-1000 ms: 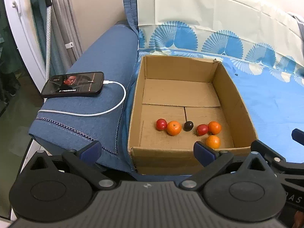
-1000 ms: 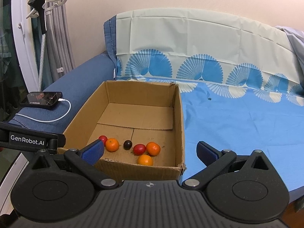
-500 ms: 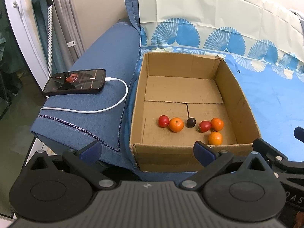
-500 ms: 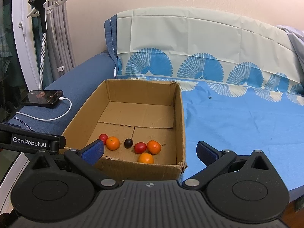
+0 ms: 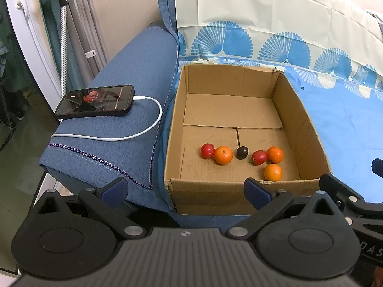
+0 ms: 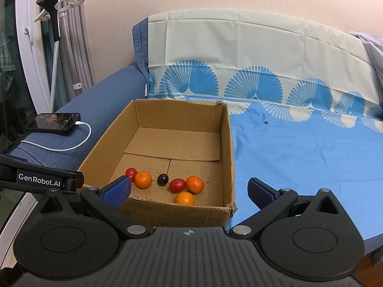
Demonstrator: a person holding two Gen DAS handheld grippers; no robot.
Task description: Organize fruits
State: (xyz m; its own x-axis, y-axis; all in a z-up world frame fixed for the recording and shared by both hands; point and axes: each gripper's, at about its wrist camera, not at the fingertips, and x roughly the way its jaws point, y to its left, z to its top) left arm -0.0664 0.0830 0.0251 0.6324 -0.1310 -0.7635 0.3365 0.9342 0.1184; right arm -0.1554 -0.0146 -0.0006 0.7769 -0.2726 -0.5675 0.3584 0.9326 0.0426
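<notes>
I am holding my left gripper (image 5: 185,189) and right gripper (image 6: 189,190) just short of an open brown cardboard box (image 5: 299,117), both with blue-padded jaws spread wide and gripping nothing. Inside, near the front wall, six small fruits are lying in a loose row: a red tomato (image 5: 207,150) touching an orange tangerine (image 5: 223,155), a dark plum (image 5: 242,152), then a red tomato and two tangerines clustered together. Beyond, a black phone (image 5: 95,101) is charging on the blue sofa arm (image 5: 134,62).
</notes>
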